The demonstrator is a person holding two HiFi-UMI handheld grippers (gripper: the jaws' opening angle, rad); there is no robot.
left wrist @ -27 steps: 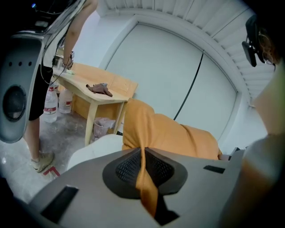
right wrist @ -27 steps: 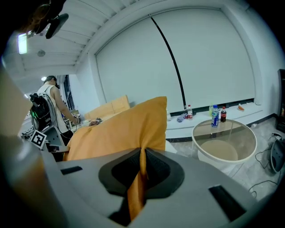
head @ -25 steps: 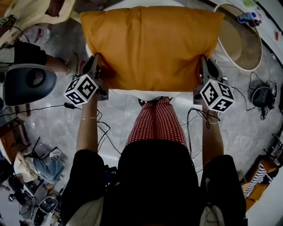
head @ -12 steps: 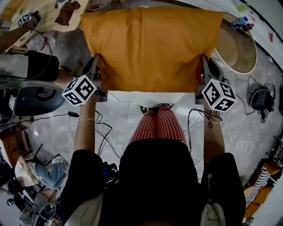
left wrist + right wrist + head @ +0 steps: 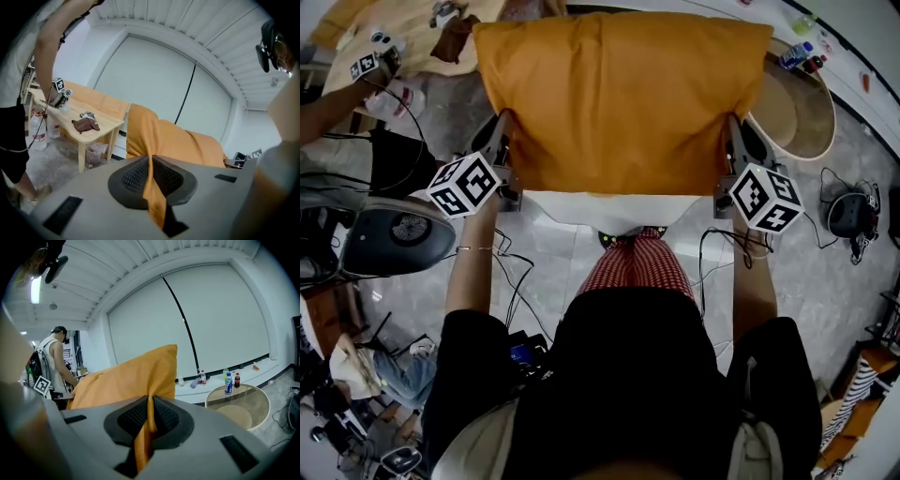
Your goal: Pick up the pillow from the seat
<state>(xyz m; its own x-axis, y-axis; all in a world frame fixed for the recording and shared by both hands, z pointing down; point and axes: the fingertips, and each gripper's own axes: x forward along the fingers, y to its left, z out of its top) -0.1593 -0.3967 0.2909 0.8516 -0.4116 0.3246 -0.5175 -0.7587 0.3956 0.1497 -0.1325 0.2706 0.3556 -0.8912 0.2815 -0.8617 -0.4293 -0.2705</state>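
An orange pillow (image 5: 623, 98) hangs stretched between my two grippers, above the white seat (image 5: 609, 208). My left gripper (image 5: 506, 141) is shut on the pillow's left edge. In the left gripper view a fold of orange cloth (image 5: 154, 197) is pinched between the dark pads (image 5: 136, 176) of the left gripper (image 5: 151, 173), with the pillow (image 5: 183, 140) beyond. My right gripper (image 5: 733, 145) is shut on the right edge. In the right gripper view the right gripper (image 5: 150, 418) pinches the pillow (image 5: 126, 378) the same way.
A round glass table (image 5: 792, 103) with bottles (image 5: 797, 56) stands at the right. A wooden table (image 5: 412, 28) and a person's arm (image 5: 337, 98) are at the far left. A dark round fan (image 5: 394, 239) and cables (image 5: 516, 281) lie on the floor; red-checked trouser legs (image 5: 633, 267) are below the seat.
Both grippers keep their hold and the pillow stays spread between them. The head camera has turned a little, so the fan and the person at the left have shifted in the picture.
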